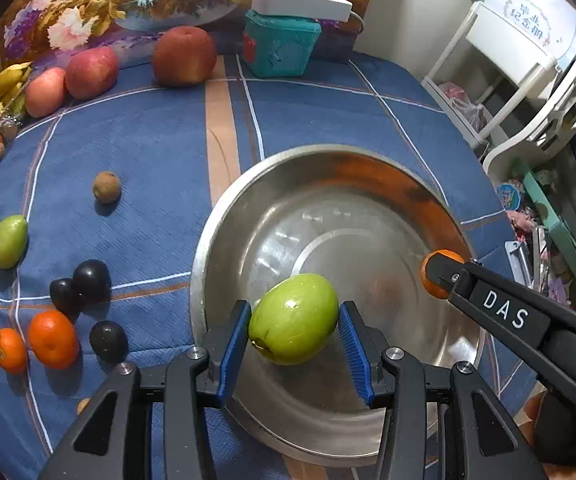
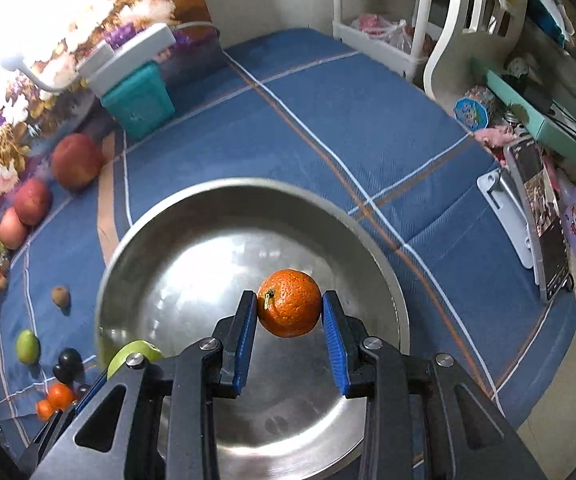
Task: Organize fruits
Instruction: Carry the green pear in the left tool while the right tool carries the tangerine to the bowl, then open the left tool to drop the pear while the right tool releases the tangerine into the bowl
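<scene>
Over round steel bowl [image 1: 208, 240]: left gripper [image 1: 293, 322] clamps smooth green fruit [image 1: 293, 318], right gripper [image 2: 289, 310] clamps dimpled orange tangerine [image 2: 289, 308]; lower first, release gently.

My left gripper [image 1: 293, 330] holds a green fruit [image 1: 292, 319], my right gripper [image 2: 289, 314] an orange [image 2: 289, 303], both over the steel bowl [image 2: 136, 240].

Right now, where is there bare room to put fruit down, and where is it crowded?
The round steel bowl has nothing lying inside it. Bare blue checked cloth stretches beyond it, right of the teal box. Crowded: the left edge, with dark plums, small oranges and red apples.
</scene>
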Action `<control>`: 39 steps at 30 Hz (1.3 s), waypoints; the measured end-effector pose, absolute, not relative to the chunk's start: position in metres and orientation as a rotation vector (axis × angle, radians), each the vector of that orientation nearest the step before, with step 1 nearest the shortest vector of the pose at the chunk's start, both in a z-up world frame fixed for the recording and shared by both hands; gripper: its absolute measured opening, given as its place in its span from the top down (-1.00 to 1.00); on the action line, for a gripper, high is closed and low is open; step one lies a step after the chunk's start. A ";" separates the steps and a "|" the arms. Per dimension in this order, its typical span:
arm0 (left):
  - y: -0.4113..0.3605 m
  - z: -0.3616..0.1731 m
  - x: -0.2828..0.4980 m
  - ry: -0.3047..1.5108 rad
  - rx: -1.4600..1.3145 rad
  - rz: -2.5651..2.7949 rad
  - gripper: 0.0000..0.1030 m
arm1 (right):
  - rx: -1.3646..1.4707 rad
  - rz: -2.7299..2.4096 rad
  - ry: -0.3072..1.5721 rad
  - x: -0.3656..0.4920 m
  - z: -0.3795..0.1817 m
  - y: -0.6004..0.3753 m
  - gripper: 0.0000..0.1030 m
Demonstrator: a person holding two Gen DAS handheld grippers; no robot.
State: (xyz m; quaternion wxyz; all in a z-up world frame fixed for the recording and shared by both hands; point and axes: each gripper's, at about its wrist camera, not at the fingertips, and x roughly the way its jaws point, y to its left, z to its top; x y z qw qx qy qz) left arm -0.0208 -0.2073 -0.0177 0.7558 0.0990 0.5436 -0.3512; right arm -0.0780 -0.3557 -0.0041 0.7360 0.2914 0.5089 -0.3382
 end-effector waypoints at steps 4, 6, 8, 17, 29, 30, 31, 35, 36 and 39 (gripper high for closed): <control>-0.211 -0.020 -0.020 1.195 0.223 -0.762 0.06 | 0.661 -0.744 1.127 -0.080 -0.010 -0.357 0.31; -0.215 -0.019 -0.020 1.189 0.223 -0.771 0.04 | 0.653 -0.749 1.129 -0.080 -0.009 -0.356 0.31; -0.217 -0.015 -0.022 1.171 0.235 -0.780 0.02 | 0.654 -0.747 1.126 -0.080 -0.008 -0.356 0.31; -0.200 -0.004 -0.020 1.179 0.206 -0.781 -0.03 | 0.630 -0.748 1.086 -0.078 0.011 -0.353 0.31; -0.114 0.002 0.037 1.247 0.032 -0.496 -0.19 | 0.578 -0.671 1.081 -0.067 0.023 -0.320 0.03; -0.107 0.003 0.040 1.246 0.017 -0.479 -0.23 | 0.580 -0.661 1.083 -0.066 0.022 -0.316 0.02; -0.099 0.005 0.044 1.245 -0.002 -0.459 -0.28 | 0.575 -0.647 1.087 -0.064 0.022 -0.311 0.02; -0.062 0.013 0.058 1.216 -0.064 -0.354 -0.62 | 0.530 -0.580 1.104 -0.052 0.023 -0.285 0.02; -0.052 0.015 0.061 1.203 -0.069 -0.322 -0.72 | 0.516 -0.560 1.108 -0.049 0.023 -0.277 -0.04; -0.032 0.019 0.069 1.180 -0.069 -0.256 -0.93 | 0.494 -0.476 1.112 -0.037 0.024 -0.255 -0.19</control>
